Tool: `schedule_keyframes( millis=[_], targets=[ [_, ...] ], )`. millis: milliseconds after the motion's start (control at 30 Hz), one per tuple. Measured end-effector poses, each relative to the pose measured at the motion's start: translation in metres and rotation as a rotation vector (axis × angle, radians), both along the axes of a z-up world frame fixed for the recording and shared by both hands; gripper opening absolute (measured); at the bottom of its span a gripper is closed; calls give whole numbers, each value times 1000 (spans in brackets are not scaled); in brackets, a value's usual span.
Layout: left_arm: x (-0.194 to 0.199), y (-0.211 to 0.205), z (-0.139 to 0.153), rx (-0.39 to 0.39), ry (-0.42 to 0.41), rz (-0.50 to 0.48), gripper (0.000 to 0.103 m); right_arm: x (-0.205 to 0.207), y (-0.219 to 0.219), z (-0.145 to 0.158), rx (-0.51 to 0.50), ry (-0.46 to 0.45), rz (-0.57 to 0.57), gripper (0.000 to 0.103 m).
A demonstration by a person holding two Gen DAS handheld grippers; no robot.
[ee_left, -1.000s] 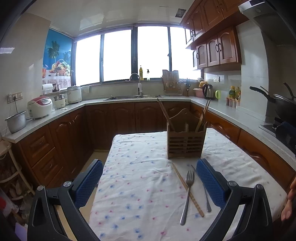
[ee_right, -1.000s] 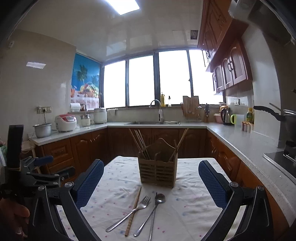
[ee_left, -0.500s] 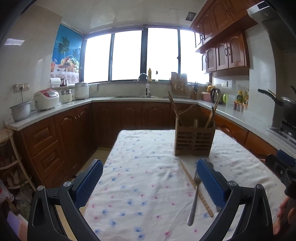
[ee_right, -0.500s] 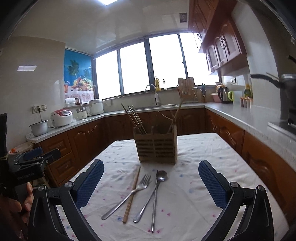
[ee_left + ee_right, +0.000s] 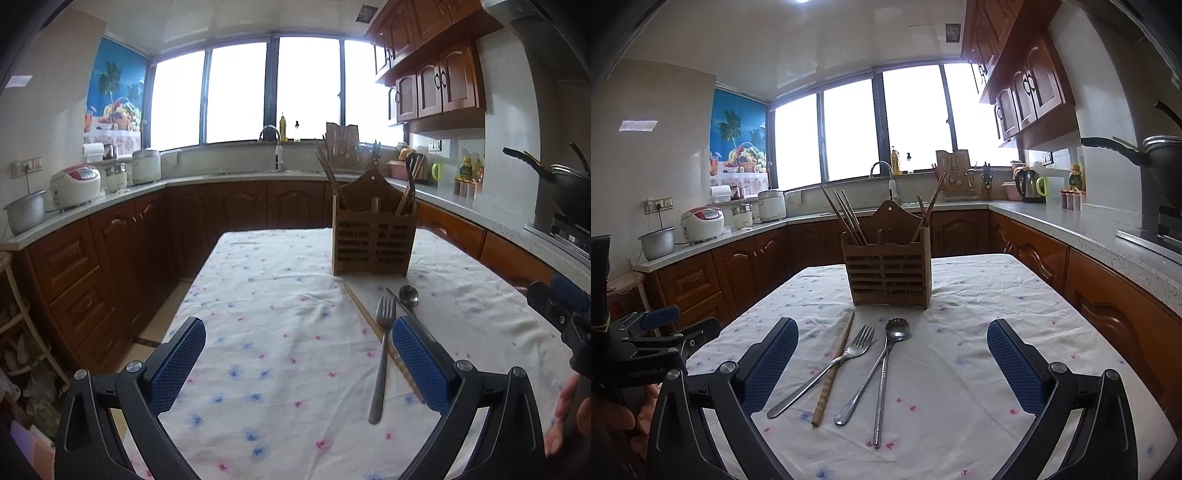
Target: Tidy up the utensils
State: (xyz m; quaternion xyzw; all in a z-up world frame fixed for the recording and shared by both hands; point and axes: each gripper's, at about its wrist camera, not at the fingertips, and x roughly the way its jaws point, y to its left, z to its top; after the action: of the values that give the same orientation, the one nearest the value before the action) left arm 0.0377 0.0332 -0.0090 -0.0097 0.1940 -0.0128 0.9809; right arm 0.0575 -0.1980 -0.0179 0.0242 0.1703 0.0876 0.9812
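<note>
In the right wrist view the left gripper (image 5: 661, 332) shows at the far left edge, held off the table's side, and its own camera shows its blue pads spread wide with nothing between them; moving rightward across the flowered tablecloth (image 5: 979, 332), the loose utensils lie in a fan just in front of the wooden holder (image 5: 888, 273): first the fork (image 5: 827, 367), its handle crossing the wooden chopstick (image 5: 834, 369) beside it, then the spoon (image 5: 875, 365), which overlaps a thin metal rod (image 5: 882, 387) (probably a metal chopstick, though I cannot be sure); the holder stands upright behind them with chopsticks already leaning out of its left and right compartments; further right, the right gripper (image 5: 892, 363) hangs above the cutlery with its jaws fully parted and empty. The step in hand looks like the first pick, not yet begun; to do it well, I would choose a piece whose handle end lies free of its neighbours, since the crossings mean that lifting one carelessly could drag another; close on the handle across its narrow width, lift clear before turning it upright, and lower it handle-down into a compartment with room, taking care not to nudge the holder.
</note>
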Motion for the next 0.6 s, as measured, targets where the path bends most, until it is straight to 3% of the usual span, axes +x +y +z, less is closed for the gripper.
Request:
schedule_keyframes(
  millis=[200, 600],
  targets=[
    [-8, 0, -15, -13, 2, 8, 102, -4, -2, -3, 11, -3, 2, 103],
    [-12, -1, -12, -12, -14, 19, 102, -4, -1, -3, 15, -6, 9, 103]
  ],
)
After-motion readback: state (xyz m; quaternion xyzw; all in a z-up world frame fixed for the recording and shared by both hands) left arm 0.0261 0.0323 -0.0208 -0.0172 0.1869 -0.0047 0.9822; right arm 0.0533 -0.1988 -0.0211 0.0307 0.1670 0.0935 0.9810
